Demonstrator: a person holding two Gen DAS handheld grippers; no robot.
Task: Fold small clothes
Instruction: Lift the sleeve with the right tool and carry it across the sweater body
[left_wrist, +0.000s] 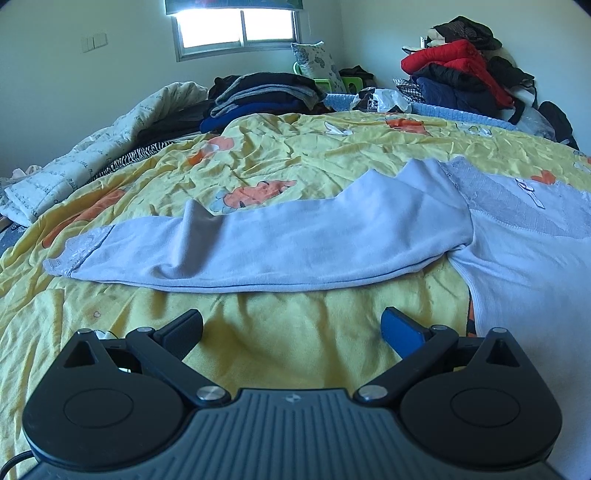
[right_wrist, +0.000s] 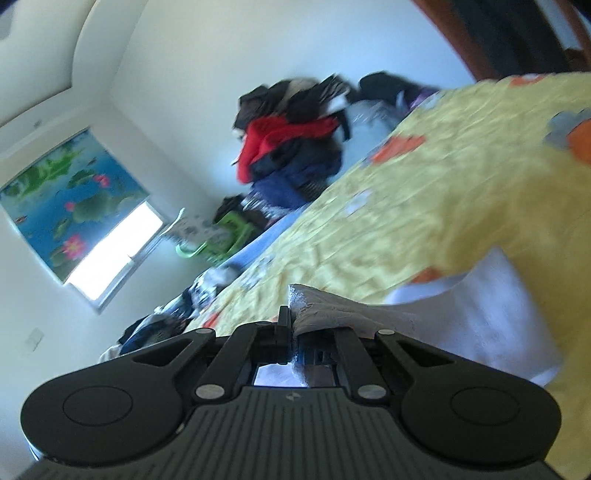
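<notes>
right gripper (right_wrist: 291, 325) pinched shut on shirt (right_wrist: 332, 314) edge, thin bite, could slip. left gripper (left_wrist: 291, 326) wide open, empty; sleeve (left_wrist: 258, 247) at 12 may bunch.

A cluttered bedroom around a yellow bedspread

We see a yellow bedspread (left_wrist: 280, 155) with orange prints, crumpled across the bed; a stack of dark folded clothes (left_wrist: 258, 96) sits at its far edge below a bright window (left_wrist: 236, 29). A white quilted blanket (left_wrist: 92, 147) is bunched at the left, and a red jacket (left_wrist: 454, 62) tops a heap in the right corner. In the blurred right wrist view, a water-lily blind (right_wrist: 66, 192) hangs above the window, beside what may be green stools (right_wrist: 229, 232).
</notes>
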